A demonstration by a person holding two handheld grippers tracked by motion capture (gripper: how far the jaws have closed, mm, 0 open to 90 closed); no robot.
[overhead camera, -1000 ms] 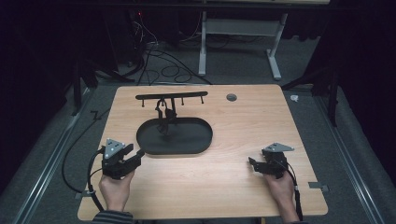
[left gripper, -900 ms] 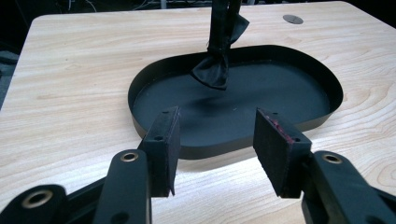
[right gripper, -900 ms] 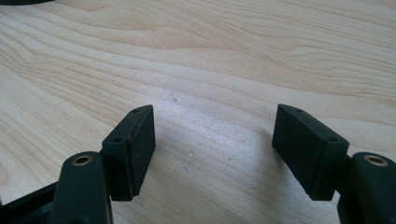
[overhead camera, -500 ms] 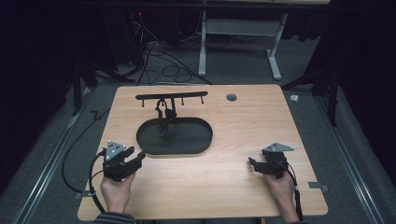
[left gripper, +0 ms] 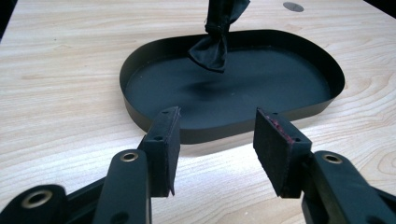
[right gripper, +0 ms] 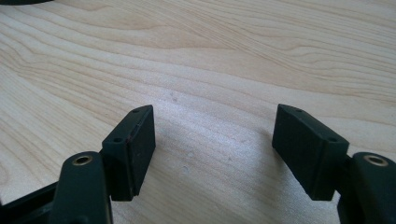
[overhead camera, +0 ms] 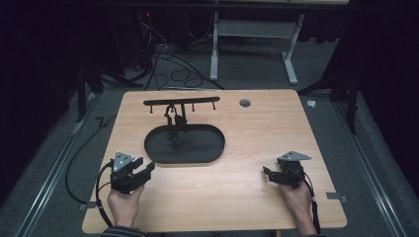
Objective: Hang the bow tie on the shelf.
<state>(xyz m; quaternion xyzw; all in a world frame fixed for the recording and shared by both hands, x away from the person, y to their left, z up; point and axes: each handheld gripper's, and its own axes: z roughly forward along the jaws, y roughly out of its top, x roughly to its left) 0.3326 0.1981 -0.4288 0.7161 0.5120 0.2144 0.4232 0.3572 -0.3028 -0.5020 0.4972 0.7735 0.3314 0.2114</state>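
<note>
A black oval tray (overhead camera: pixel 197 148) lies on the wooden table, under a black rack (overhead camera: pixel 182 101) with pegs. A dark knotted cloth (overhead camera: pixel 174 118) hangs from the rack down over the tray. In the left gripper view the cloth (left gripper: pixel 215 44) dangles above the tray (left gripper: pixel 261 116), beyond the jaws. My left gripper (overhead camera: pixel 147 170) rests at the table's front left, open and empty, pointing toward the tray. My left gripper (left gripper: pixel 217 133) has its pads wide apart. My right gripper (overhead camera: pixel 267 174) sits at the front right, open over bare wood, as the right gripper view (right gripper: pixel 212 140) confirms.
A small grey round cap (overhead camera: pixel 245 102) sits in the table near the back edge. Cables trail from both grippers off the front edge. Beyond the table stand a white desk frame (overhead camera: pixel 252 44) and floor cables.
</note>
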